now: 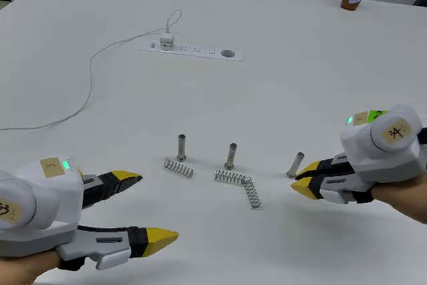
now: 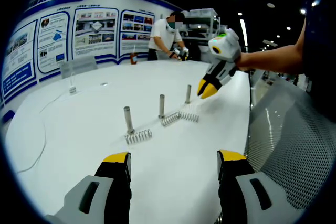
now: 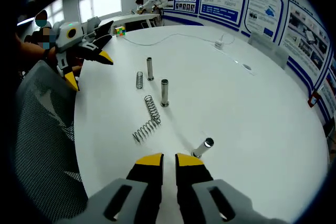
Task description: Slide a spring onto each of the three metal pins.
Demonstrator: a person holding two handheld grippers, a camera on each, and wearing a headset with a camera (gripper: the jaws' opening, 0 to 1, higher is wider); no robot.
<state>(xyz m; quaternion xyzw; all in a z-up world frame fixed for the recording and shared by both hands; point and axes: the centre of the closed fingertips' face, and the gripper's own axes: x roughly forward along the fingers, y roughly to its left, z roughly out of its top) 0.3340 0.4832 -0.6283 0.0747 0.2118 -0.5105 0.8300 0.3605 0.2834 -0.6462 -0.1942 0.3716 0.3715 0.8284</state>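
The thin white cable [image 1: 90,78] from the long white power strip [image 1: 190,49] runs off the head view's left edge, so its far end is out of sight. The left gripper [image 1: 155,206] loses its white body to the bottom corner. The foot of the rightmost grey metal pin [image 1: 295,164] sits just beside the right gripper [image 1: 298,179] — touching or apart, I cannot tell. The print on the blue-framed wall posters [image 2: 97,27] is too small to read.
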